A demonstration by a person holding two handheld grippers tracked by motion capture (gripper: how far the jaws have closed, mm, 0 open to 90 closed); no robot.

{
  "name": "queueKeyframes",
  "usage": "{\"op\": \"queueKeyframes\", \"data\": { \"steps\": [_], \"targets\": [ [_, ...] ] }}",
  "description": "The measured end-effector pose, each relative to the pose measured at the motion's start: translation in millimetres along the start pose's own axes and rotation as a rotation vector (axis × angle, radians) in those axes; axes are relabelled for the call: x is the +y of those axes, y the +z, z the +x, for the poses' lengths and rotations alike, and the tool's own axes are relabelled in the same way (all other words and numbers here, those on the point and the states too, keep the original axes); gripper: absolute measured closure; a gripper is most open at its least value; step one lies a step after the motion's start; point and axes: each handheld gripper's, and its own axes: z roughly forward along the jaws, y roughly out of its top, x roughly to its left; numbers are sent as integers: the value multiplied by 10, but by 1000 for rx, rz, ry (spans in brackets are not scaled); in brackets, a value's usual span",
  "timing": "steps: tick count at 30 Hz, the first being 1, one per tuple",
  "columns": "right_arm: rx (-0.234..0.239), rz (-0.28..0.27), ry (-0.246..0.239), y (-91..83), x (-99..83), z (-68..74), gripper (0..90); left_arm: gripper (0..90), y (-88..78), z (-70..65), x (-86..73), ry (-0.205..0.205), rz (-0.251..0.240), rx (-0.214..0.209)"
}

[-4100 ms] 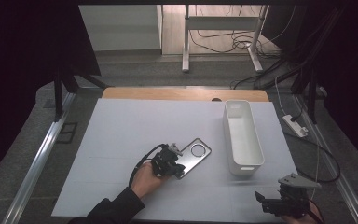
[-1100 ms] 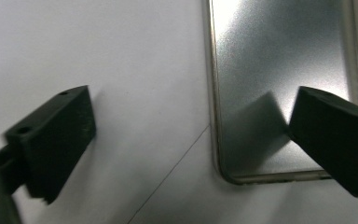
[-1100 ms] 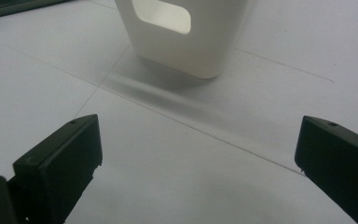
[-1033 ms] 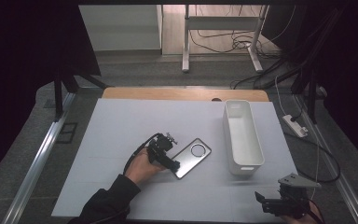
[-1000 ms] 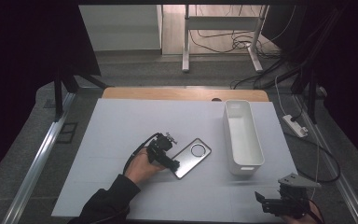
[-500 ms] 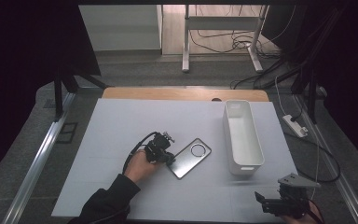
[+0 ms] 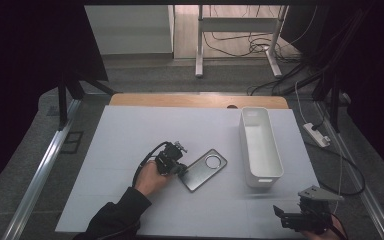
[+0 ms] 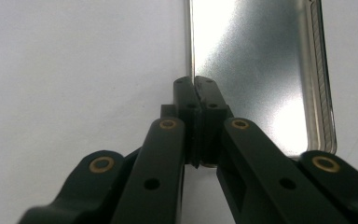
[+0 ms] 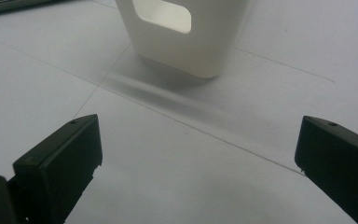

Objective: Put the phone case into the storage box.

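A flat silvery phone case (image 7: 204,170) with a round camera hole lies slanted on the white table (image 7: 130,135). My left gripper (image 7: 180,169) sits at the case's lower left end. In the left gripper view the jaws have just been closing and now meet, with my left gripper (image 8: 195,86) shut on the thin rim of the case (image 8: 256,70). My right gripper (image 7: 282,212) rests at the table's near right corner. It is open wide (image 9: 198,149), with bare table between its jaws.
A long white bin (image 7: 260,145) stands upright to the right of the case, empty inside; its handle end (image 9: 186,37) faces my right gripper. A wooden strip (image 7: 195,101) runs along the table's far edge. Cables and a power strip (image 7: 316,135) lie on the floor.
My left gripper has slid a little to the left, from over the case to its lower left end. The case has moved slightly with it. The right gripper stays put.
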Motion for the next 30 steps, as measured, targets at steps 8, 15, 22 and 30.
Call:
{"op": "queueKeyframes", "data": {
  "steps": [8, 15, 22, 30],
  "targets": [
    [1, -3, 0, -3, -1, -1, 9, 893, -28, -25, -28, 6, -38, 20],
    [0, -6, 2, -6, -1, -1, 9, 892, -176, -55, -77, 18, -131, 36],
    [4, -10, 3, -9, -1, -3, 5, 892, -307, -137, -111, 33, -197, 48],
    [25, -21, 3, -21, -2, -10, 0, 892, -399, -196, -188, 45, -254, 56]
  ]
}}
